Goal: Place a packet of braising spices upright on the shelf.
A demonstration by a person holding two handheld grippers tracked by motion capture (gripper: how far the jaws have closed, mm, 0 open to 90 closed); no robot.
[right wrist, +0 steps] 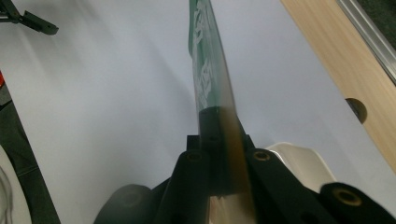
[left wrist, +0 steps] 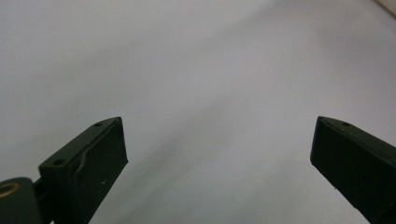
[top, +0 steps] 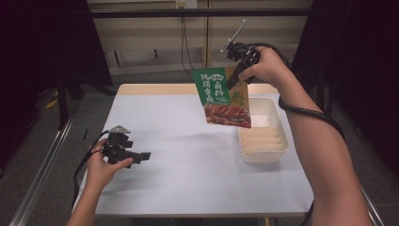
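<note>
Clamped tight on the top edge of a flat green plastic sauce packet with white lettering and a picture of red braised meat: right gripper, seen edge-on along its black jaws in the right gripper view. From above, same right gripper raised well over the far right part of the white surface, packet hanging down from it, tilted, clear of everything below. Just beneath and to the right of the hanging packet, a white rectangular plastic tray with ridged dividers near its front end, apparently holding nothing yet. Beyond the tray, a strip of bare pale wood along the far edge of the surface.

Over at the near left, left gripper low above the surface, jaws spread wide with nothing between them, plain white surface ahead of it.

Judged progress: pick-up done, packet lifted and carried near the tray; lowering into the tray and letting go probably left to do.
</note>
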